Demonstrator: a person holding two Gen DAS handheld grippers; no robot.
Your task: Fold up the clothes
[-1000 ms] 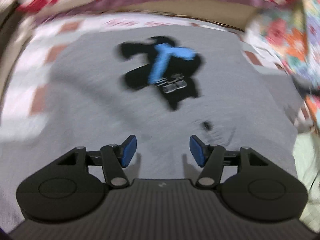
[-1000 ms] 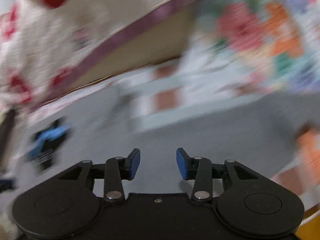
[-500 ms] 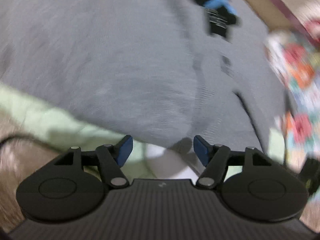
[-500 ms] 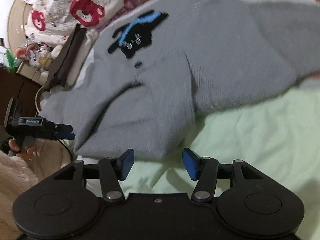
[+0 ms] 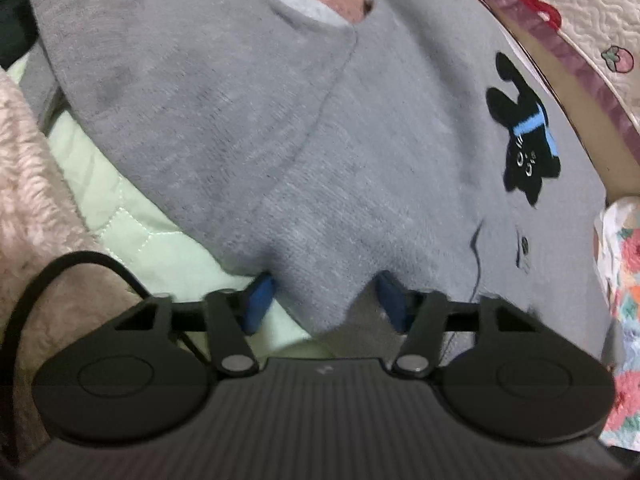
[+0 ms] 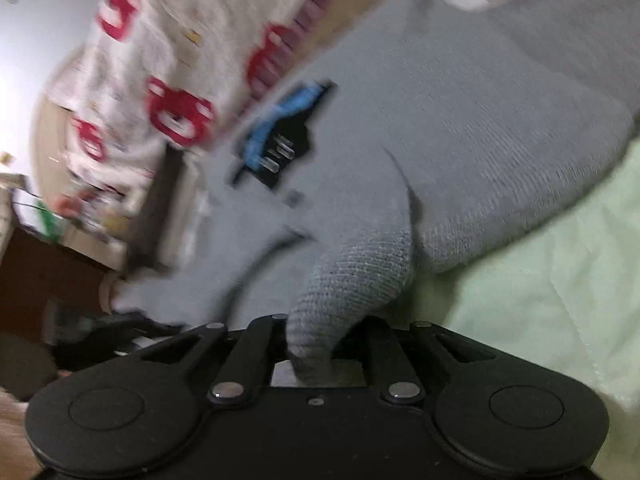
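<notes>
A grey knit sweater with a black cat patch lies spread on the bed. In the left wrist view its near edge hangs between the blue pads of my left gripper, which stands open around the cloth. In the right wrist view the sweater is blurred and the cat patch sits at mid left. My right gripper is shut on a bunched fold of the grey knit, which hides its pads and rises in a peak from the bed.
A pale green quilted cover lies under the sweater. A pink fluffy blanket and a black cable are at the left. A white quilt with red bears stands behind; a floral cloth is at the right.
Both grippers have come down to the sweater's near edge. The right gripper, open half a second ago, has shut on the knit. The left now has the hem between its open fingers.
</notes>
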